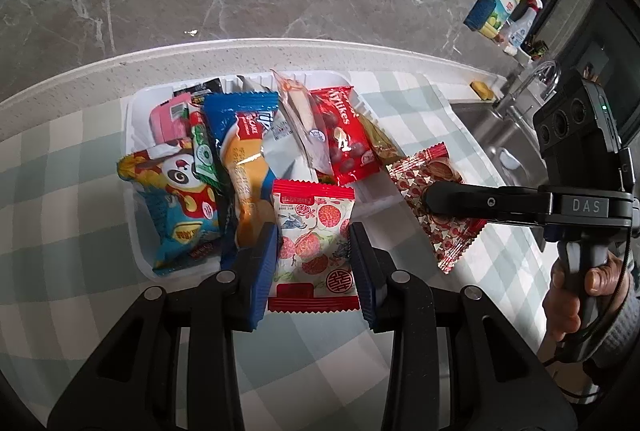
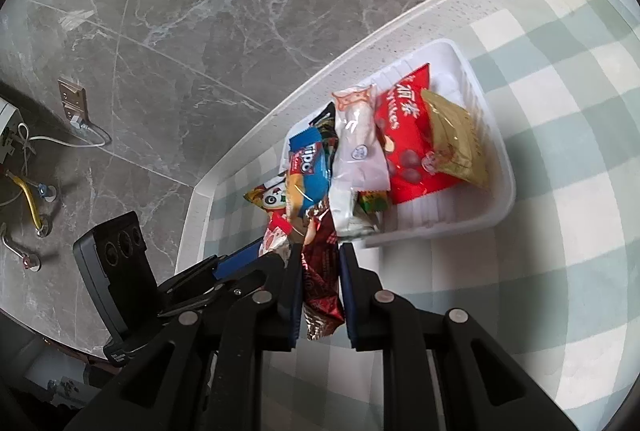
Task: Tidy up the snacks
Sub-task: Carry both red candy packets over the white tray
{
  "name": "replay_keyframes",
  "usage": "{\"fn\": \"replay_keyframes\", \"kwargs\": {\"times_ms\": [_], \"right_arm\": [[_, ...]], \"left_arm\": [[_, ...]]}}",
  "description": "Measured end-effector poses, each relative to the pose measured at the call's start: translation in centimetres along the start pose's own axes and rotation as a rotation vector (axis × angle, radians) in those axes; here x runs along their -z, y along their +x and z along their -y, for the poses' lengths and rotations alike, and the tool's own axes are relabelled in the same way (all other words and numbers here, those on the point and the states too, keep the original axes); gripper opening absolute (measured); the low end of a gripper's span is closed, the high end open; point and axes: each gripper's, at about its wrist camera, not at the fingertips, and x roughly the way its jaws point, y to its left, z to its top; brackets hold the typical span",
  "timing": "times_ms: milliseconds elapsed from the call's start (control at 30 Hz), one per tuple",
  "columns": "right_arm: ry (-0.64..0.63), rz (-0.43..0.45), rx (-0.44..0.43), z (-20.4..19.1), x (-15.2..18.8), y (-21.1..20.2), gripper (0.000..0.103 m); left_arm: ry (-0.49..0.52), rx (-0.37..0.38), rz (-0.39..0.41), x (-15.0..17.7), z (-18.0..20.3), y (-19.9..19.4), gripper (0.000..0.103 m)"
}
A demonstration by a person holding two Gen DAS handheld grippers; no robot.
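Crinkly snack packets [image 1: 314, 231] [image 2: 320, 283] pinched in both claws.

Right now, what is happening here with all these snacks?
A person is sorting snack packets into a white tray on a checked tablecloth. The left tool holds a white-and-red packet at the tray's near edge. The right tool grips a dark red patterned packet beside the tray. Several other packets already lie in the tray, among them a red chocolate bag.
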Motion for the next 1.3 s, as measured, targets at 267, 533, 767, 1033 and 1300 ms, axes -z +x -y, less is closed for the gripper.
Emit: {"fn": "replay_keyframes", "kwargs": {"times_ms": [267, 533, 767, 1033, 1300], "right_arm": [[-0.012, -0.002, -0.006, -0.5, -1.0, 0.4, 0.019], [-0.024, 0.001, -0.008, -1.0, -1.9, 0.8, 0.019], [-0.031, -0.001, -0.009, -1.2, -2.7, 1.2, 0.019], [-0.038, 0.001, -0.012, -1.5, -3.6, 1.9, 0.019], [-0.045, 0.008, -0.018, -1.7, -4.8, 2.4, 0.019]], "left_arm": [[-0.022, -0.007, 0.013, -0.5, -0.7, -0.5, 0.034], [-0.045, -0.017, 0.025, -1.0, -1.6, -1.0, 0.034], [-0.063, -0.028, 0.043, -1.9, -2.6, -1.5, 0.034], [-0.082, -0.042, 0.061, -3.0, -4.0, -2.0, 0.034], [-0.093, -0.042, 0.074, -4.0, -4.8, -2.3, 0.034]]}}
